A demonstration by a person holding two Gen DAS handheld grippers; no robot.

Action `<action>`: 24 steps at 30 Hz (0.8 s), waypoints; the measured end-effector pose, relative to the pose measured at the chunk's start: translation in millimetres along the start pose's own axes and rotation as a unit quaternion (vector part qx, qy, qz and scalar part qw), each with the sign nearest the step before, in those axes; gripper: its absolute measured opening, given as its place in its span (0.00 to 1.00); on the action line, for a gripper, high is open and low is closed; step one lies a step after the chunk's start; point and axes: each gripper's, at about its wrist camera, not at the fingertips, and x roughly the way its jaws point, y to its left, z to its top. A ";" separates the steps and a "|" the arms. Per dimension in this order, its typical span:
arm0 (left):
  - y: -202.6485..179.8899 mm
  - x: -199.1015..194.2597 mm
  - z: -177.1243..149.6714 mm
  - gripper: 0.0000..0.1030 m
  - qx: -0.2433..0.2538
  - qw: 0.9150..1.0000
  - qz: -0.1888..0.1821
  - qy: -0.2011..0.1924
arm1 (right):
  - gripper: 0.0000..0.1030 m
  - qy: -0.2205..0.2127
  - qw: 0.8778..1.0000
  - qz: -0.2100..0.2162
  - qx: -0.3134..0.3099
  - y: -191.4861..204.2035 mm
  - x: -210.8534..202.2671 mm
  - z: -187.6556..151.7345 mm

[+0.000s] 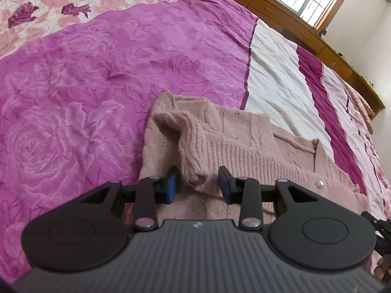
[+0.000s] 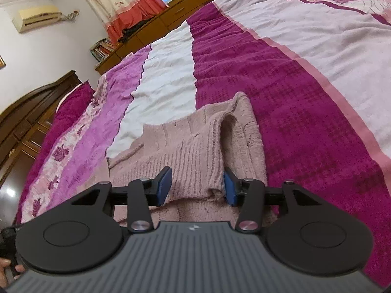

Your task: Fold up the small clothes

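Pink knit cardigan (image 1: 220, 144) lies on the bedspread (image 1: 73, 85), directly ahead of both grippers. Left gripper (image 1: 198, 184) straddles one folded-over sleeve, right gripper (image 2: 196, 185) the other; both stand open, pads not clamping (right pad maybe touching). Sleeves run straight away from me.

My left gripper (image 1: 198, 183) points forward and downward, its two blue pads (image 1: 171, 186) standing partly apart, with a bunched fold of cloth between them; I cannot tell whether the pads press on it. My right gripper (image 2: 196, 185) is angled down in much the same way, jaws a little wider; the right-hand pad (image 2: 229, 190) touches cloth, while the left-hand one stands clear. A few fingertips (image 2: 17, 268) show at the lower left edge of the right wrist view.
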 end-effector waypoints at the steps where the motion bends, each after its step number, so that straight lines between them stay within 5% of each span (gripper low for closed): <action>1: -1.7 2.3 0.4 0.32 0.007 1.000 0.002 0.002 | 0.38 0.000 1.000 -0.003 -0.003 0.9 1.1 -0.2; 3: -3.6 3.8 1.2 0.12 0.015 1.000 -0.002 0.005 | 0.17 0.001 1.000 -0.003 -0.002 1.3 2.8 0.6; 6: -6.4 1.1 7.5 0.07 0.019 1.000 -0.016 -0.004 | 0.09 -0.016 1.000 0.015 0.010 -0.4 -2.1 5.2; 14: -14.6 9.7 50.2 0.07 -0.012 0.999 -0.002 -0.040 | 0.08 -0.061 0.997 0.035 0.036 4.2 4.3 45.4; 24: -20.0 58.7 71.0 0.11 -0.015 0.998 0.042 -0.044 | 0.10 -0.068 0.997 -0.031 0.005 22.8 68.6 68.8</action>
